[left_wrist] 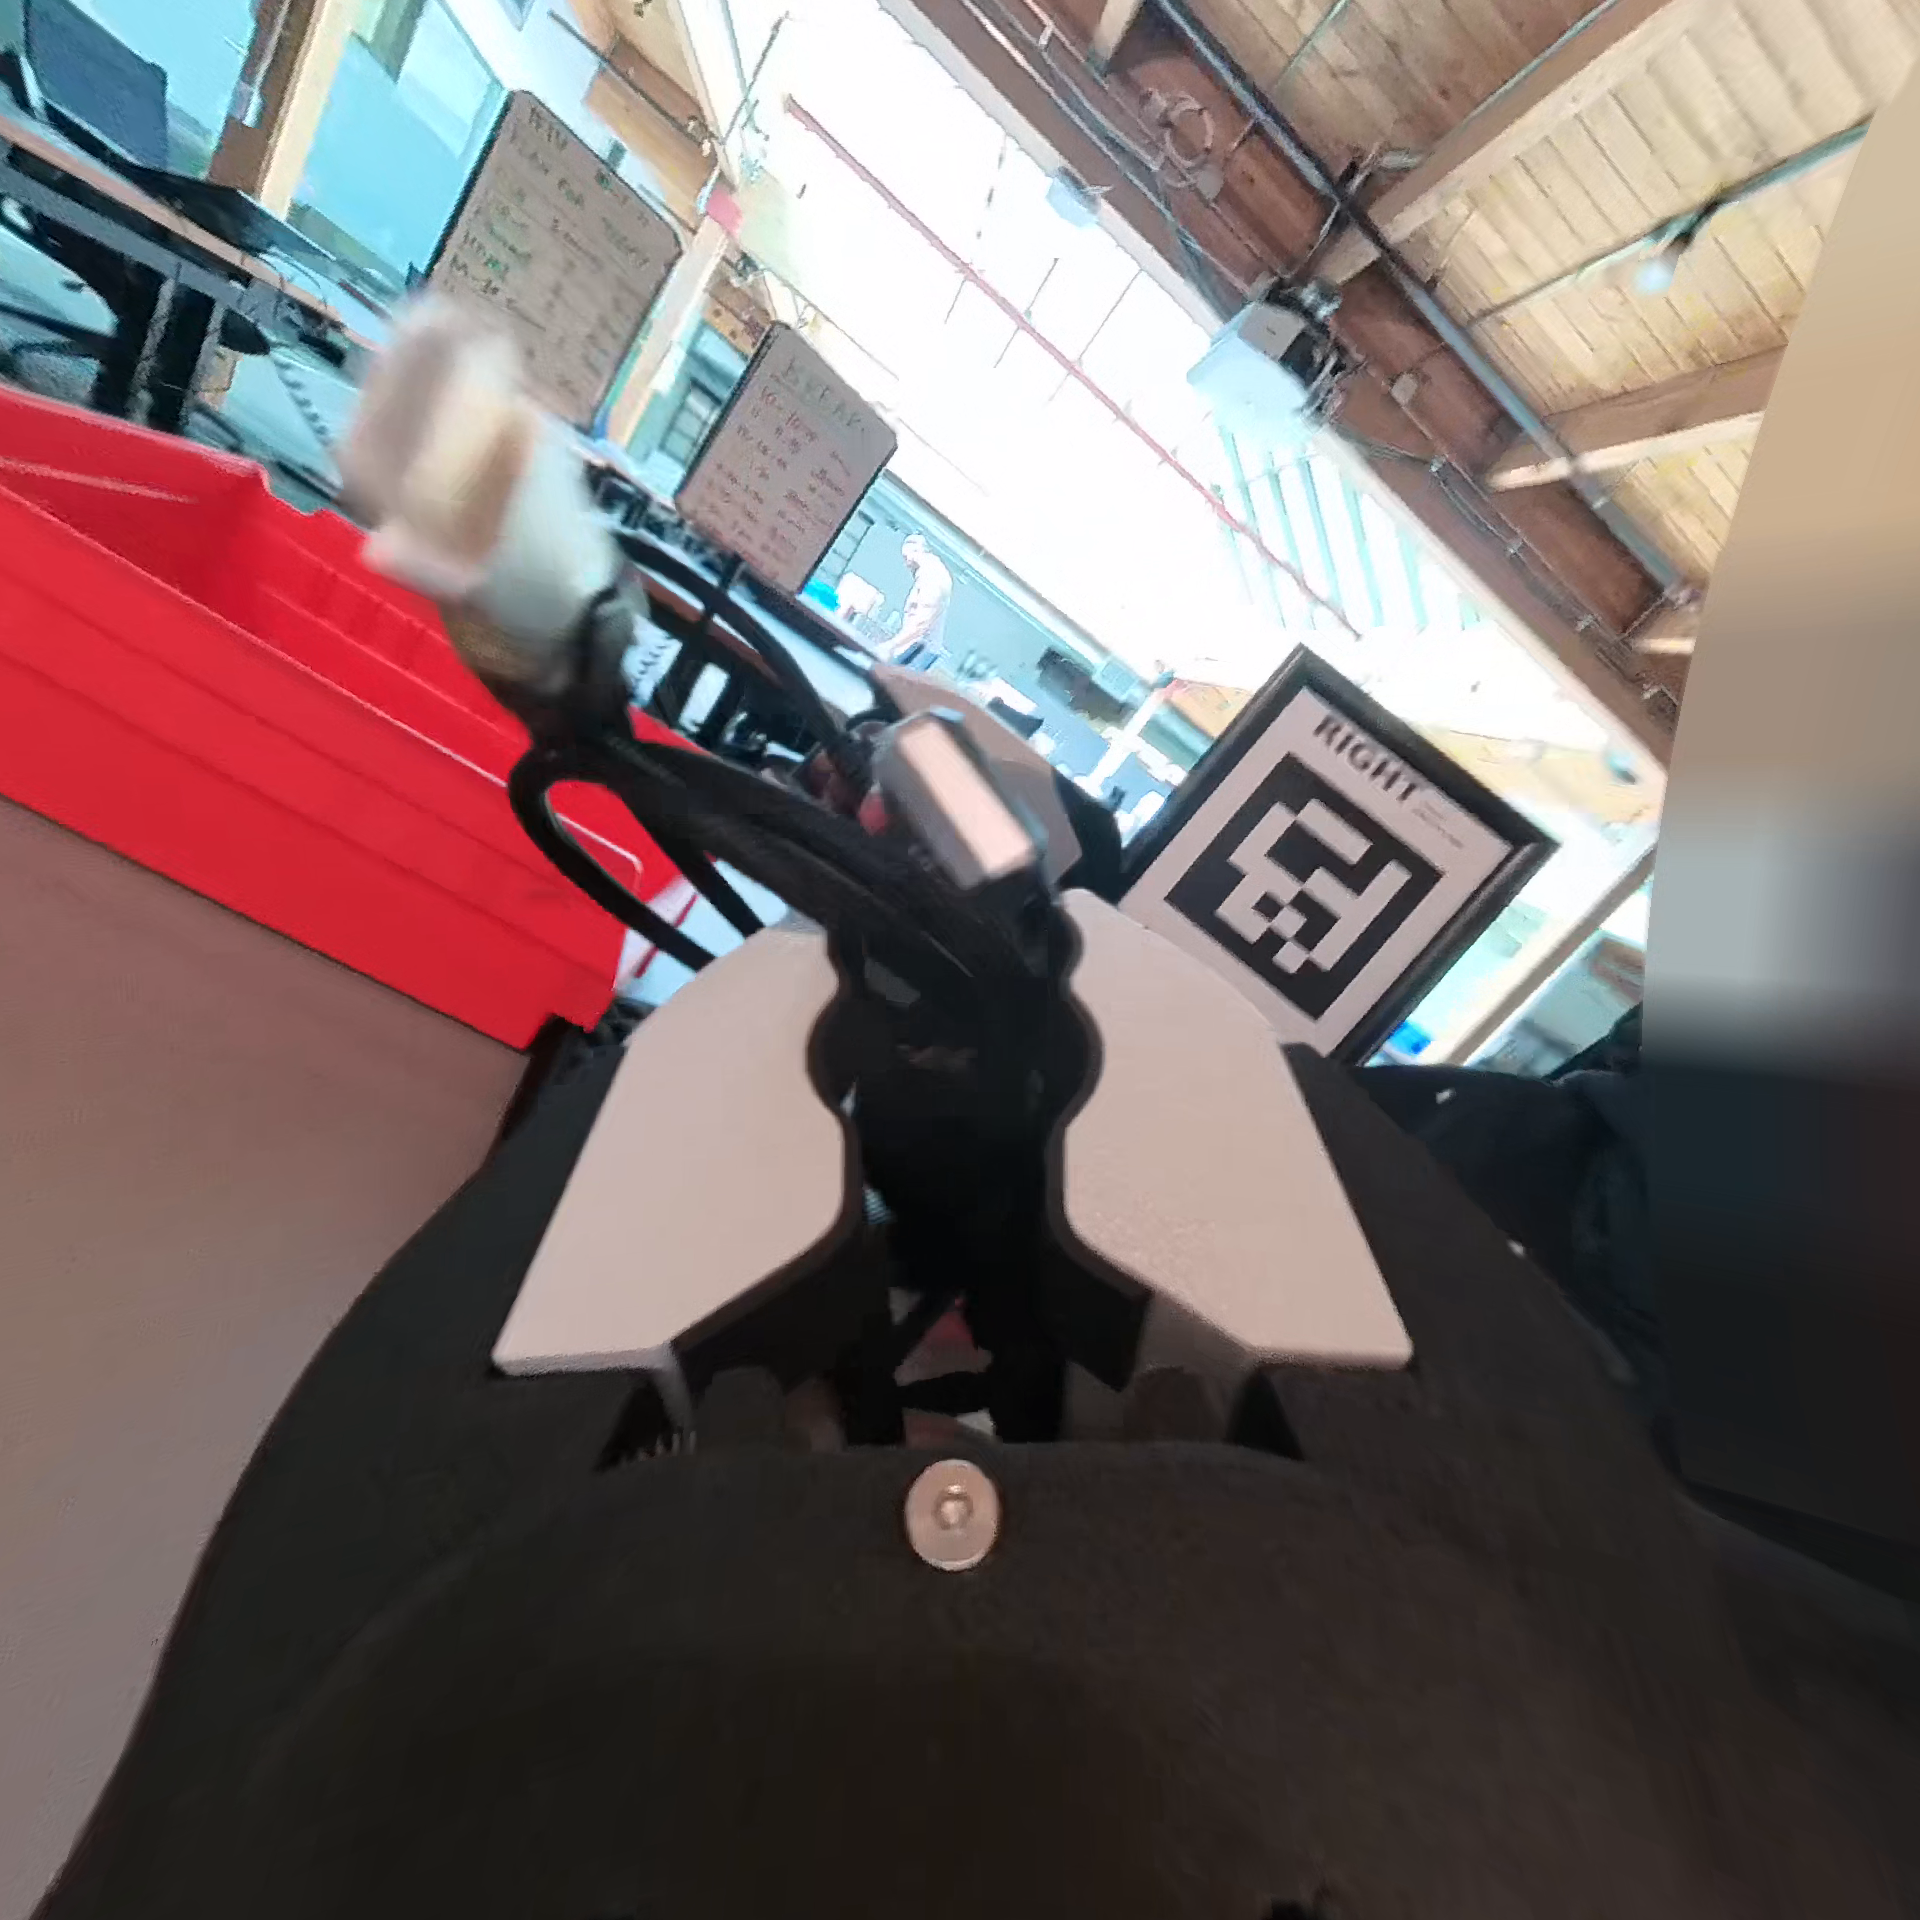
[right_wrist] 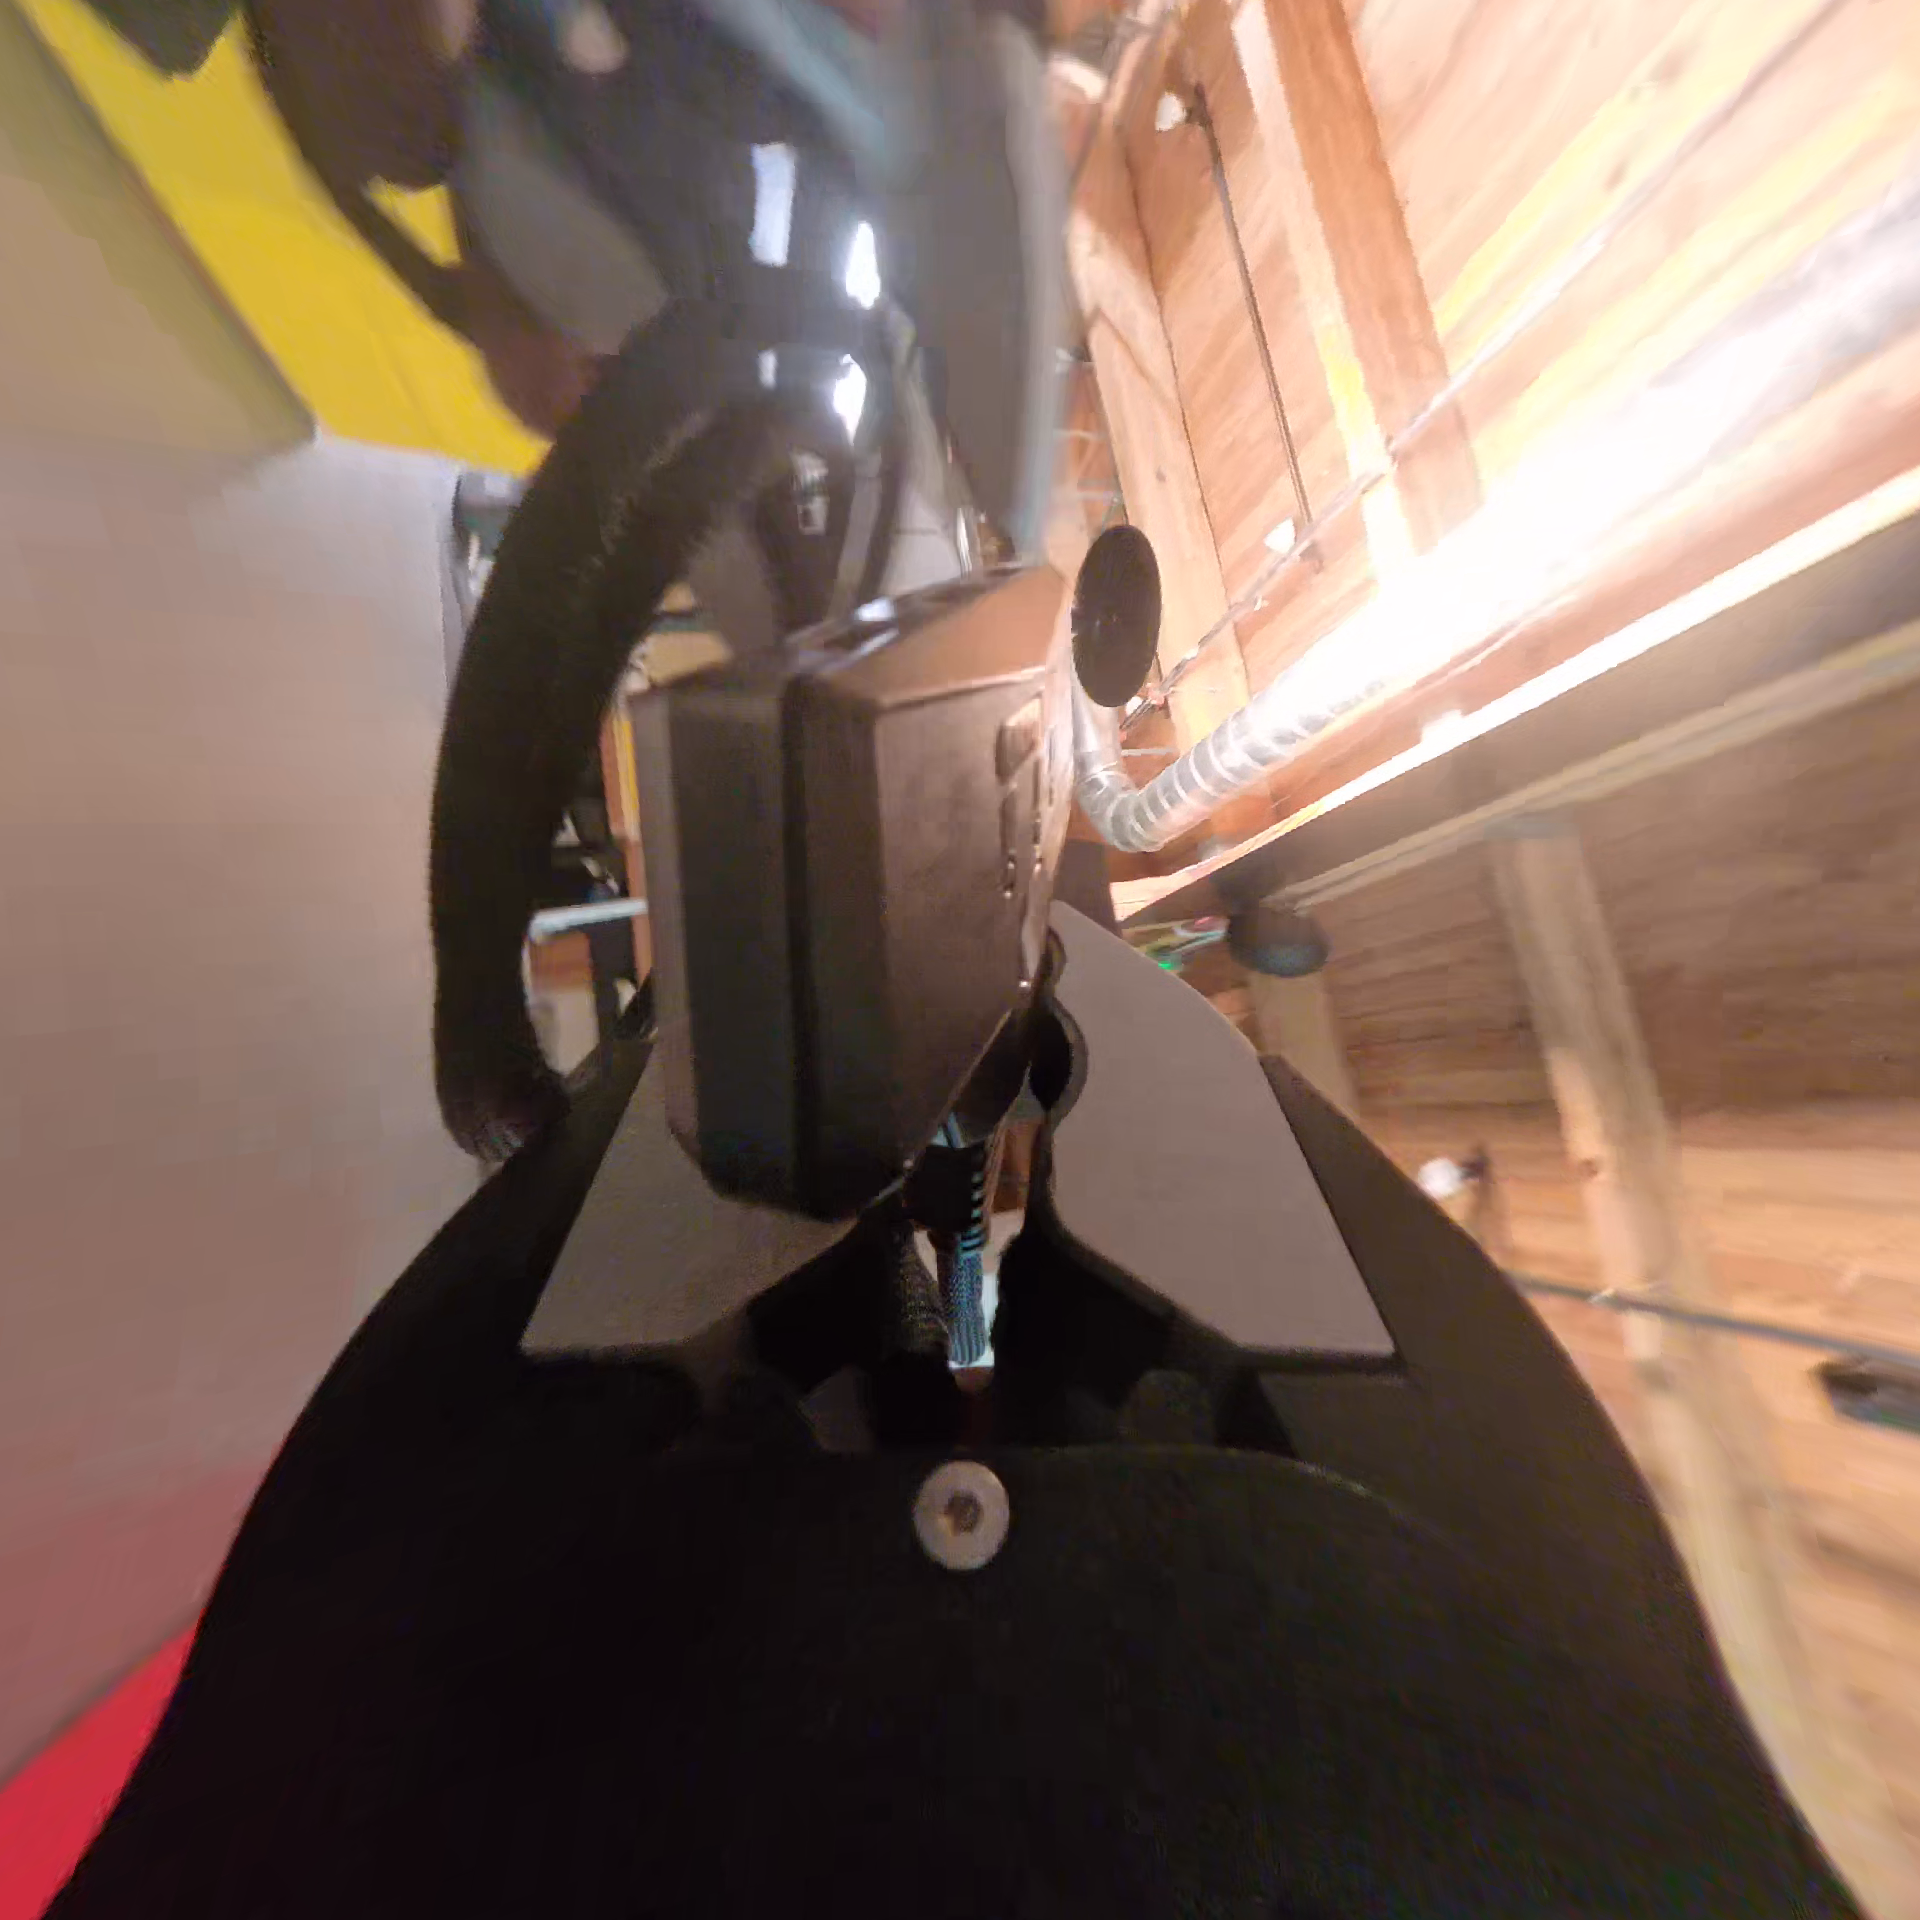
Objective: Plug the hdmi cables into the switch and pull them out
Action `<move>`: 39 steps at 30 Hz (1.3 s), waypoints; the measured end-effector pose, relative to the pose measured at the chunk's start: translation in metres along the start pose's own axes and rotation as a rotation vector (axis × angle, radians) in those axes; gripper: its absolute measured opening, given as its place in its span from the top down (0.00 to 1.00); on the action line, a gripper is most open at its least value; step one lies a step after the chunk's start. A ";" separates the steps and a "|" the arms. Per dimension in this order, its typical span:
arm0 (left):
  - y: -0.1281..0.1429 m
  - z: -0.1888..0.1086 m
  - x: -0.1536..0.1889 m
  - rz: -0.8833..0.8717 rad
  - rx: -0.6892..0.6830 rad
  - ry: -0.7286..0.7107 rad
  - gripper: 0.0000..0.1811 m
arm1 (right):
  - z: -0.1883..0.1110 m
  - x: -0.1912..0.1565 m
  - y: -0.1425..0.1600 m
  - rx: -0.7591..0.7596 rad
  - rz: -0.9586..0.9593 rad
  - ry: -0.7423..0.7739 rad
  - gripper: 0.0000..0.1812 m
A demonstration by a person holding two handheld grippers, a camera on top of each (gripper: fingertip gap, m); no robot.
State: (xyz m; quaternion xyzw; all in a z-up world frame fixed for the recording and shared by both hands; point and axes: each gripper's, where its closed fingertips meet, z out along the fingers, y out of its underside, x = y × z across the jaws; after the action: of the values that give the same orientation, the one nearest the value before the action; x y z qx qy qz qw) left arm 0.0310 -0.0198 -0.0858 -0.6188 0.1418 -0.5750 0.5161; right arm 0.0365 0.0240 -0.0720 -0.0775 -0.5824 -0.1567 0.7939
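Overhead in both views, a timber ceiling (left_wrist: 1558, 208) of beams and planks, both cameras tilted steeply upward. At left in the left wrist view, a stack of red bins (left_wrist: 260, 707) on a brown desk (left_wrist: 208, 1195). Farther back, two whiteboards (left_wrist: 561, 260) with handwriting, not legible enough to matter. To the right, a black-framed marker board (left_wrist: 1320, 883) with a square black-and-white pattern, belonging to the other tool.

Nearer, left claw (left_wrist: 951, 997) closed around a bundle of black hdmi cables (left_wrist: 914, 935), grey fingers (left_wrist: 707, 1143) pressed in from both sides. Above the grip, one silver plug (left_wrist: 956, 810) pointing up and right, bare, in no socket. Up and left of it, a second cable end under a whitish cap (left_wrist: 457, 488), blurred.

In the right wrist view, right claw (right_wrist: 862, 1039) clamped on a black box, the switch (right_wrist: 862, 904), held on edge between the grey fingers (right_wrist: 1174, 1174). From its upper end, a thick black braided cable (right_wrist: 540, 748) arching left and down to the claw's left side. Below the switch, between the fingers, a thin blue-and-black braided lead (right_wrist: 961, 1278). At upper left, a yellow surface (right_wrist: 312, 281), heavily blurred. Whether any plug sits in the switch: cannot tell.
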 end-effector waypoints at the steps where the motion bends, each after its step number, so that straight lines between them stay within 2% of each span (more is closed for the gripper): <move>1: 0.001 -0.004 -0.003 0.052 -0.036 -0.044 0.76 | -0.001 0.006 0.003 0.011 0.091 0.006 0.86; 4: 0.010 -0.026 -0.023 0.296 -0.245 -0.258 0.66 | -0.005 0.020 0.011 0.026 0.311 -0.012 0.86; 6: 0.013 -0.053 -0.037 0.473 -0.411 -0.432 0.63 | -0.007 0.023 0.015 0.029 0.351 -0.027 0.88; 8: 0.008 -0.082 -0.044 0.600 -0.502 -0.582 0.62 | -0.007 0.014 0.013 0.042 0.368 -0.089 0.85; 10: -0.007 -0.108 -0.041 0.652 -0.496 -0.685 0.62 | -0.006 -0.002 0.010 0.053 0.360 -0.175 0.87; 14: -0.047 -0.164 -0.022 0.714 -0.368 -0.880 0.62 | -0.006 -0.048 0.017 -0.027 0.191 -0.376 0.87; 19: -0.080 -0.268 -0.003 0.736 -0.250 -1.286 0.62 | -0.025 -0.114 0.015 -0.058 0.172 -0.761 0.86; 22: -0.080 -0.326 0.006 0.653 -0.198 -1.473 0.62 | -0.040 -0.143 0.021 -0.121 0.189 -0.956 0.86; 26: -0.055 -0.385 0.009 0.463 -0.247 -1.649 0.62 | -0.060 -0.163 0.024 -0.195 0.274 -1.141 0.81; 29: -0.034 -0.398 0.004 0.354 -0.323 -1.653 0.62 | -0.066 -0.159 0.024 -0.210 0.389 -1.187 0.77; 33: -0.027 -0.403 -0.014 0.308 -0.422 -1.688 0.64 | -0.080 -0.137 0.023 -0.239 0.636 -1.261 0.57; 36: -0.037 -0.400 -0.032 0.320 -0.399 -1.687 0.67 | -0.086 -0.114 0.027 -0.205 0.737 -1.223 0.54; 39: -0.032 -0.415 -0.043 0.219 -0.447 -1.809 0.71 | -0.086 -0.083 0.025 -0.103 0.801 -1.120 0.56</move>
State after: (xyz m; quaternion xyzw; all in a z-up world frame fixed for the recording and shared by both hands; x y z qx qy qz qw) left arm -0.3515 -0.1711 -0.1651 -0.8988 -0.1490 0.2171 0.3505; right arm 0.0993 0.0341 -0.1757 -0.3938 -0.8230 0.1849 0.3653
